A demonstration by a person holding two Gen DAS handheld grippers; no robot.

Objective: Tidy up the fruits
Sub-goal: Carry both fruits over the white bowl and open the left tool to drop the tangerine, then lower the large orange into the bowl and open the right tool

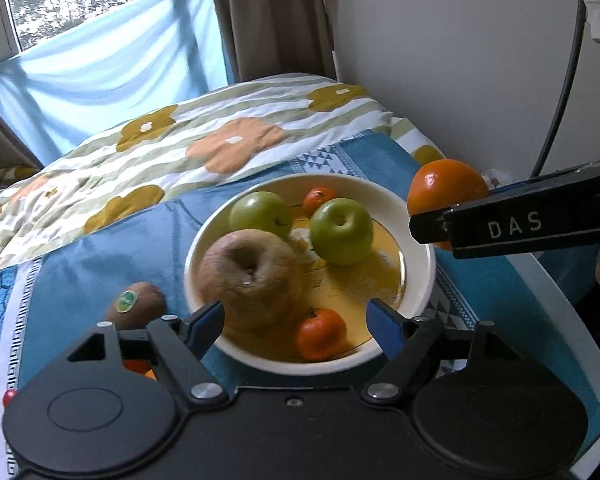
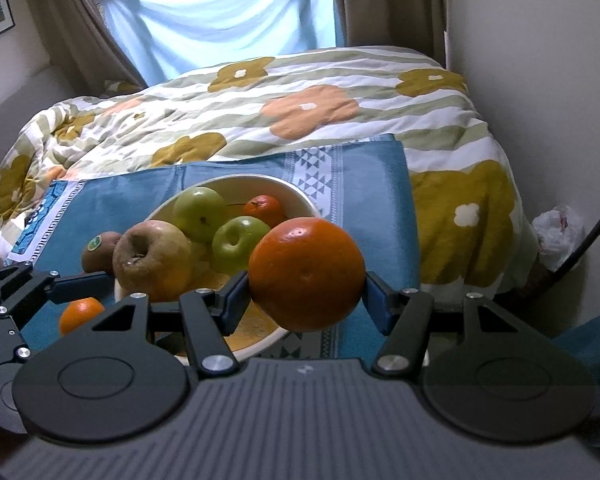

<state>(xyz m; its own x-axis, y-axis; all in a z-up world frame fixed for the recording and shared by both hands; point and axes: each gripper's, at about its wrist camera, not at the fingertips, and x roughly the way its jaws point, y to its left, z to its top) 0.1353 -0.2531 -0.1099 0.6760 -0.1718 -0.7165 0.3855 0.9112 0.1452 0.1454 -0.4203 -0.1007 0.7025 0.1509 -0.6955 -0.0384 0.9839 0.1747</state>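
While the right tool (image 2: pixel 305 300) is pinching the orange (image 2: pixel 306 274) at lower centre of its view, the bowl (image 2: pixel 300 200) is lying just left and beyond it; the left tool (image 1: pixel 296 320) is hovering spread over the bowl's near rim.

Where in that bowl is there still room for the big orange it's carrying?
The right gripper holds the orange beside the bowl. Bare yellow floor shows on the bowl's right half, between the nearer green apple, the front tangerine and the right rim. The left half is crowded by the brown apple and far green apple.
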